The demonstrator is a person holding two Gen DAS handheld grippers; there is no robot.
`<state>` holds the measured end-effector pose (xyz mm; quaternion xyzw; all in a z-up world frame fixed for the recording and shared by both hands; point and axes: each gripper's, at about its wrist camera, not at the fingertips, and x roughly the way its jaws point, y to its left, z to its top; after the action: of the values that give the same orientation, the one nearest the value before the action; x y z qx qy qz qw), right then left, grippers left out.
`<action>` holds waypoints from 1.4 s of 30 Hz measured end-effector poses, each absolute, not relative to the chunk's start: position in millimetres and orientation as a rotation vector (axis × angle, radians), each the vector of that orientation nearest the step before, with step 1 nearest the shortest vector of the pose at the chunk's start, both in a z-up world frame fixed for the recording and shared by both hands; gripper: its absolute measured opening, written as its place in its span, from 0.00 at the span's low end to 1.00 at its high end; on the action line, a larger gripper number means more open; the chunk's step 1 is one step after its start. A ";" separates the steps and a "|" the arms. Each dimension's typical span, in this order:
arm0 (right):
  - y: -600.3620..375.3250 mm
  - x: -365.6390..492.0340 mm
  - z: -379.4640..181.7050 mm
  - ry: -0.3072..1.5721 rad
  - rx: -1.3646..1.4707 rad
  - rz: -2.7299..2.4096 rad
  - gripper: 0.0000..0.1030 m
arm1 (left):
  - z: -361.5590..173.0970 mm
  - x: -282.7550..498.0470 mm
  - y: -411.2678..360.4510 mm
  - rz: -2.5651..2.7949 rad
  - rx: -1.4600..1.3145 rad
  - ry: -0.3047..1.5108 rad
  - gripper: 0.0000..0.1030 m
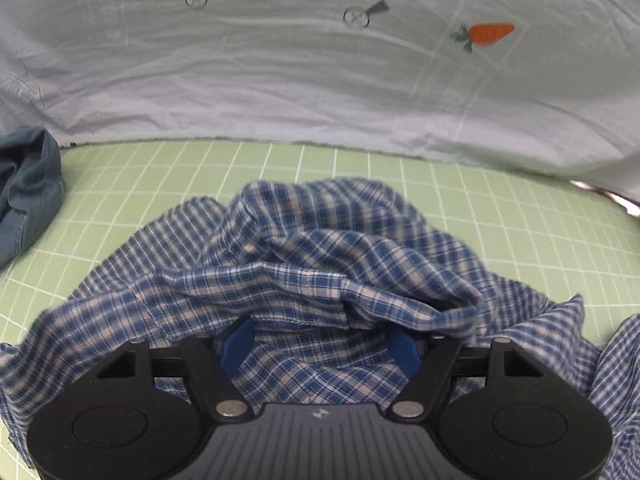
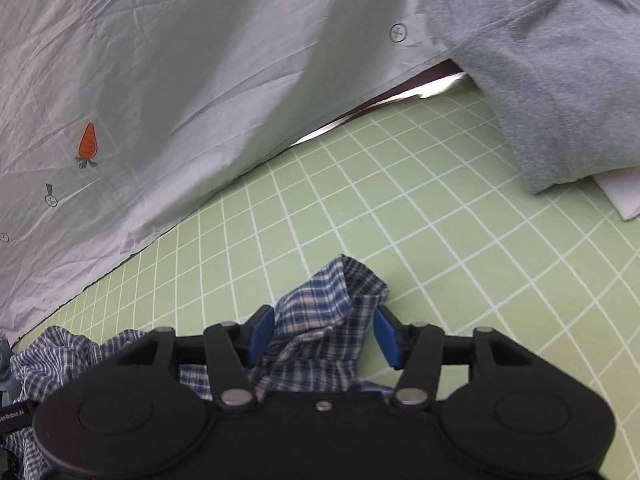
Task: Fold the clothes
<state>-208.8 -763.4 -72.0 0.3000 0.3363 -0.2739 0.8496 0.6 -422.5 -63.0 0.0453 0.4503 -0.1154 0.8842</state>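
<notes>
A blue and white plaid shirt (image 1: 320, 248) lies crumpled on the green grid mat (image 1: 160, 184). My left gripper (image 1: 320, 336) stands wide over the shirt, with loose folds draped across its blue pads (image 1: 236, 344) and none pinched. In the right wrist view, a bunched corner of the same plaid shirt (image 2: 332, 292) rises between the blue pads (image 2: 386, 336) of my right gripper (image 2: 324, 332). Those jaws are apart, with a gap beside the cloth on the right side. The rest of the shirt trails to the lower left.
A pale sheet with carrot prints (image 1: 280, 72) borders the mat's far edge and shows again as the sheet (image 2: 160, 60). A dark teal garment (image 1: 28, 184) is bunched at the left. A grey-blue folded garment (image 2: 560, 60) sits on something white (image 2: 624, 192) at the right.
</notes>
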 end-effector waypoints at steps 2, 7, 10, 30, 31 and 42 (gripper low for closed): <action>-763.6 -226.7 -70.5 0.708 0.634 -0.617 0.62 | -51.0 -7.8 -424.0 -0.261 0.059 0.905 0.71; -762.1 -262.0 -84.2 0.795 0.602 -0.726 0.63 | -34.6 -23.0 -442.8 -0.343 0.095 0.847 0.71; -757.7 -277.2 -96.3 0.857 0.587 -0.780 0.63 | -35.5 -32.5 -456.6 -0.420 0.125 0.851 0.71; -737.6 -298.1 -112.5 0.921 0.556 -0.827 0.75 | -74.3 -83.2 -491.9 -0.739 0.163 0.976 0.71; -737.7 -297.7 -112.8 0.921 0.555 -0.828 0.75 | -75.7 -83.3 -492.5 -0.745 0.163 0.981 0.71; -731.8 -289.5 -116.7 0.948 0.509 -0.817 0.85 | -84.3 -89.5 -502.5 -0.872 0.167 1.010 0.71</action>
<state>-289.5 -731.8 -116.7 0.2358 0.4386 -0.3781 0.7804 -89.5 -502.5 -84.3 0.0775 0.4677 -0.4039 0.7824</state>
